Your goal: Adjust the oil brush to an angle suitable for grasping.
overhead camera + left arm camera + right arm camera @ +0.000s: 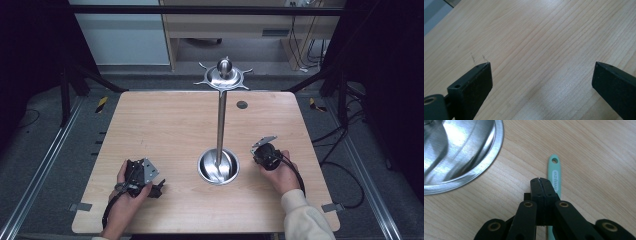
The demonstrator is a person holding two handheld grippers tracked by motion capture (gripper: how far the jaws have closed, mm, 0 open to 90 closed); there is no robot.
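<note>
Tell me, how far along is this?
Barely begun, it seems. Nothing hangs on the stand yet. The right gripper has its jaws shut beside a mint green handle lying on the table; whether it grips it is unclear. The left gripper is open over bare wood. Lifting and placing the utensil probably remain.

A mint-green handle (555,178), slim and flat with a hanging hole at its rounded end and pale lettering along its face, lies flat on the wooden table (599,150). It rests towards the table's right edge, near the rim of the steel stand base (461,150) but apart from it. Its lower length is hidden in the right gripper view.
</note>
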